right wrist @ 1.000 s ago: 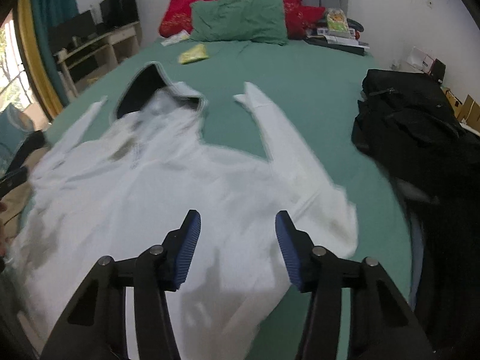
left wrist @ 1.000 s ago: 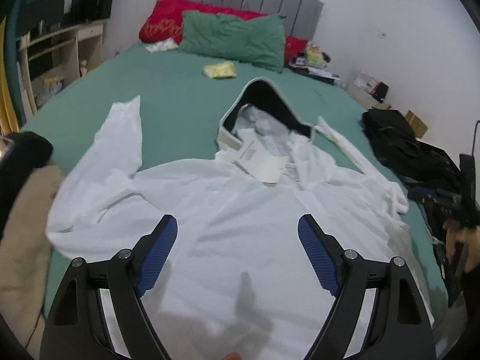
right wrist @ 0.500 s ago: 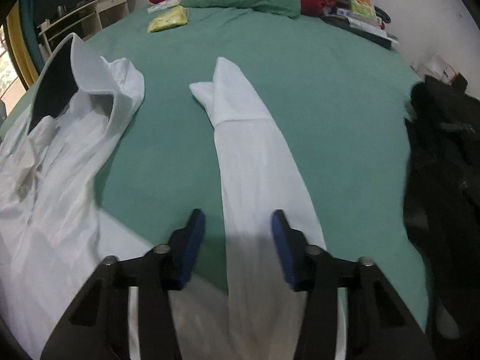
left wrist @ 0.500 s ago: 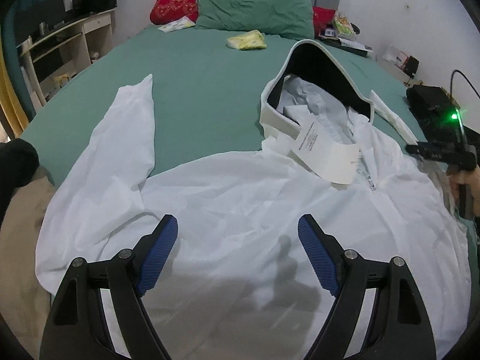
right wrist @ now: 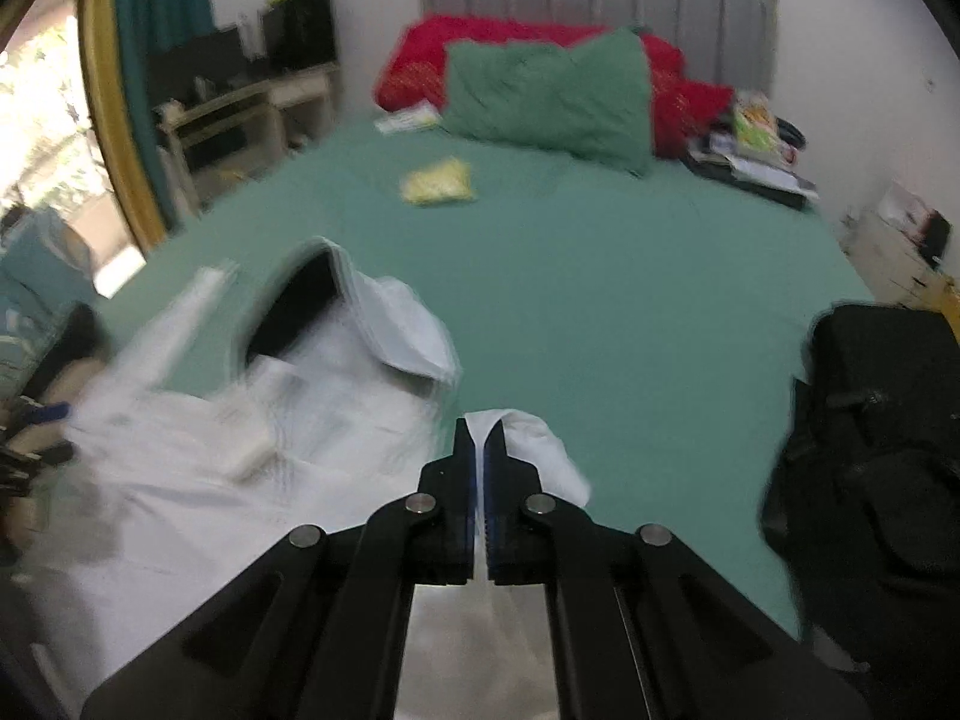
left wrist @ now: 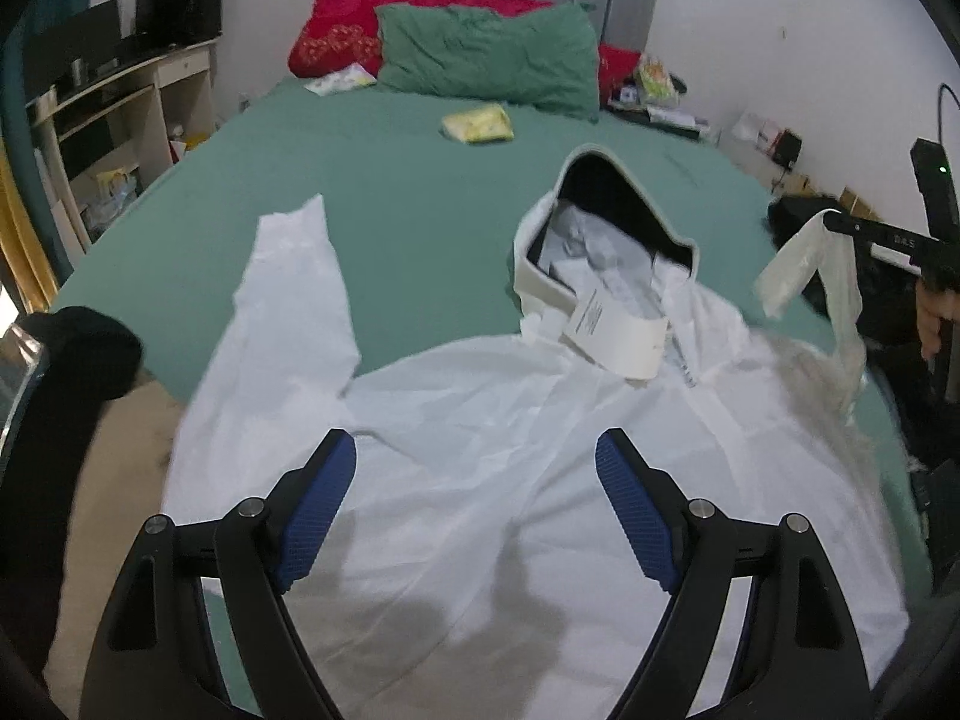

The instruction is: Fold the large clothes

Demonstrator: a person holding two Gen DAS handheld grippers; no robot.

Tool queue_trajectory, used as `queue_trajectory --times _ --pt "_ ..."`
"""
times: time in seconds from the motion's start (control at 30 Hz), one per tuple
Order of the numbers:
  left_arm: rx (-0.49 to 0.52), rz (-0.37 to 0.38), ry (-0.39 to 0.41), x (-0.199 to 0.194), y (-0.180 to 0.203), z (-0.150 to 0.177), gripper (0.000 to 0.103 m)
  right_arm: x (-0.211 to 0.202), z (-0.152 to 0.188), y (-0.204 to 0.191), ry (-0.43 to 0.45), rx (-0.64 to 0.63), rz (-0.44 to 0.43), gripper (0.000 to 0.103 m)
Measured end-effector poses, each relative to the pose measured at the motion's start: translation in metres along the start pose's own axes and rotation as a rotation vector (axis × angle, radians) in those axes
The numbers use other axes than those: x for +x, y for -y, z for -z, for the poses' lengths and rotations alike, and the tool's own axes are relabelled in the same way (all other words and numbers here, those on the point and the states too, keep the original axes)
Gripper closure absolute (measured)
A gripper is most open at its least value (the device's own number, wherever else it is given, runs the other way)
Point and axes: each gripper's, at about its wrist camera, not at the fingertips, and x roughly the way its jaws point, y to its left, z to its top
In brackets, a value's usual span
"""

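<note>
A white hooded jacket (left wrist: 510, 450) lies spread face up on the green bed (left wrist: 408, 210), hood (left wrist: 600, 222) toward the pillows, with a paper tag (left wrist: 618, 330) at the collar. Its left sleeve (left wrist: 288, 300) lies flat. My left gripper (left wrist: 477, 498) is open and empty above the jacket's body. My right gripper (right wrist: 480, 450) is shut on the right sleeve (right wrist: 540, 450) and holds it lifted off the bed; the lifted sleeve (left wrist: 804, 264) hangs from it at the right of the left wrist view.
A green pillow (left wrist: 486, 60) and red pillows (left wrist: 336, 42) lie at the headboard. A yellow packet (left wrist: 477, 123) lies on the bed. A black bag (right wrist: 870, 450) lies at the bed's right edge. A desk (left wrist: 120, 102) stands left. Dark clothing (left wrist: 60, 390) lies lower left.
My right gripper has closed on the right sleeve and lifted it off the bed. My left gripper stays open over the jacket's body.
</note>
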Motion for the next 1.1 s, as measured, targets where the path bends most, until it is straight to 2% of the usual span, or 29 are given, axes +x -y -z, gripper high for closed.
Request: queue_trajectory --times 0.2,0.33,0.4,0.47,0.5,0.53,0.57,0.63,0.73,0.83,0.9,0.93,1.0,1.1 --pt "-0.007 0.010 0.062 -0.038 -0.019 0.002 0.018 -0.018 -0.009 -0.087 0.061 -0.027 -0.099 0.101" --pt "-0.035 -0.015 0.095 -0.046 -0.034 0.010 0.018 -0.008 0.011 -0.135 0.056 -0.046 -0.166 0.101" --pt "-0.050 -0.020 0.092 -0.045 -0.041 0.012 0.018 0.013 0.031 -0.152 -0.006 -0.035 -0.186 0.101" --pt "-0.043 -0.036 0.096 -0.045 -0.044 0.013 0.018 0.043 0.058 -0.170 -0.119 -0.050 -0.187 0.100" --pt "-0.039 -0.044 0.094 -0.044 -0.045 0.013 0.018 0.061 0.077 -0.180 -0.197 -0.066 -0.162 0.100" --pt "-0.035 -0.046 0.091 -0.044 -0.046 0.014 0.018 0.070 0.088 -0.185 -0.237 -0.077 -0.144 0.099" --pt "-0.032 -0.048 0.089 -0.044 -0.048 0.014 0.018 0.078 0.101 -0.190 -0.273 -0.091 -0.120 0.099" --pt "-0.035 -0.053 0.081 -0.041 -0.052 0.016 0.018 0.081 0.118 -0.195 -0.289 -0.097 -0.087 0.097" --pt "-0.049 -0.037 0.050 -0.034 -0.057 0.019 0.018 0.080 0.122 -0.200 -0.284 -0.094 -0.029 0.090" --pt "-0.057 -0.035 0.015 -0.024 -0.061 0.023 0.018 0.071 0.110 -0.211 -0.235 -0.101 0.013 0.074" --pt "-0.065 -0.031 0.006 -0.020 -0.064 0.024 0.018 0.065 0.099 -0.221 -0.189 -0.125 0.026 0.044" --pt "-0.066 -0.030 0.005 -0.020 -0.064 0.025 0.018 0.062 0.093 -0.227 -0.158 -0.138 0.025 0.040" --pt "-0.069 -0.030 0.004 -0.019 -0.066 0.025 0.018 0.065 0.084 -0.239 -0.116 -0.169 0.026 0.039" --pt "-0.074 -0.016 -0.004 -0.018 -0.067 0.027 0.018 0.099 0.080 -0.249 -0.171 -0.209 0.012 0.039"
